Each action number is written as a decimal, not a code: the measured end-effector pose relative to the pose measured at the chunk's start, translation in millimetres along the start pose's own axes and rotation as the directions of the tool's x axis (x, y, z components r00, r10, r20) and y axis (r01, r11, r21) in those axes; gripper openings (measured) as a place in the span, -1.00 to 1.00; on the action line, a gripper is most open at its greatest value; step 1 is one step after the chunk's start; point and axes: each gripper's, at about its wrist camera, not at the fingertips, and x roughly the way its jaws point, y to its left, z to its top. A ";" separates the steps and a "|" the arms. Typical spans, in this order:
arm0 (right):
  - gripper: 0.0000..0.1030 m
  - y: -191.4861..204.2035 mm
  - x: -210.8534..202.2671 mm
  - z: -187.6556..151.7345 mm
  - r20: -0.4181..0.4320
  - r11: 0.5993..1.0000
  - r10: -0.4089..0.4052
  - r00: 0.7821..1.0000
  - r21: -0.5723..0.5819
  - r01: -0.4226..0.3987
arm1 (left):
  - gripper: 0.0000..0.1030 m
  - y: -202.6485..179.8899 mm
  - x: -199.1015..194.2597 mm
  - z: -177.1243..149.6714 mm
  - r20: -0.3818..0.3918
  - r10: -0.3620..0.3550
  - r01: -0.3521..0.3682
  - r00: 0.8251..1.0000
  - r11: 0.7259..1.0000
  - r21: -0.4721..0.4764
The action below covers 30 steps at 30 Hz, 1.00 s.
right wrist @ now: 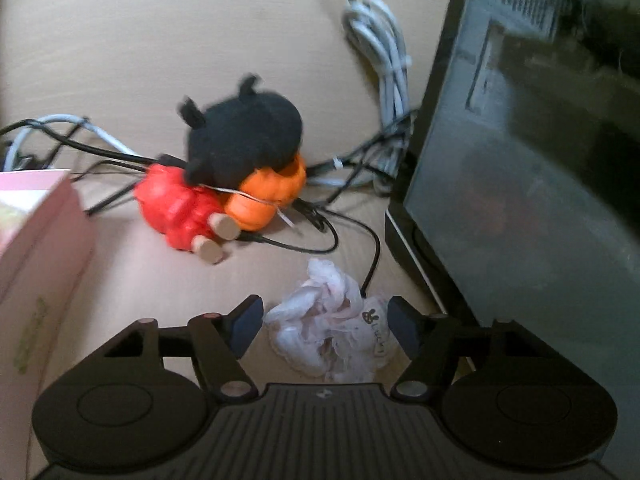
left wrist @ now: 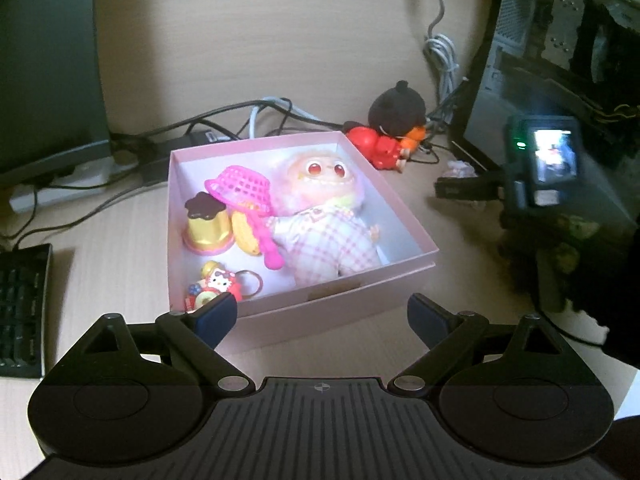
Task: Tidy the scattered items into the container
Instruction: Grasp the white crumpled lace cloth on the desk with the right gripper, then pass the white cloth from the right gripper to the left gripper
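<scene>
The right tool [right wrist: 325, 326], part open, straddles the crumpled pink cloth toy [right wrist: 332, 336] near the surface's right edge by the computer case [right wrist: 520, 160]; squeezing centrally, clear of the black cable [right wrist: 370, 264], looks best, while the left tool [left wrist: 322, 314] hangs wide and empty before the pink box [left wrist: 340, 300].

Pale wooden desk [left wrist: 280, 60] carries pink box [left wrist: 340, 300], black-haired doll [right wrist: 224, 184], crumpled pink cloth [right wrist: 332, 332], cables [left wrist: 440, 52], keyboard [left wrist: 20, 308].
</scene>
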 end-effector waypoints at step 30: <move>0.23 83.3 -202.3 -112.9 -0.245 0.704 0.601 0.761 -0.288 -0.649 | 0.87 -7.3 -44.7 -88.5 -0.086 0.007 -0.004 0.996 0.999 0.037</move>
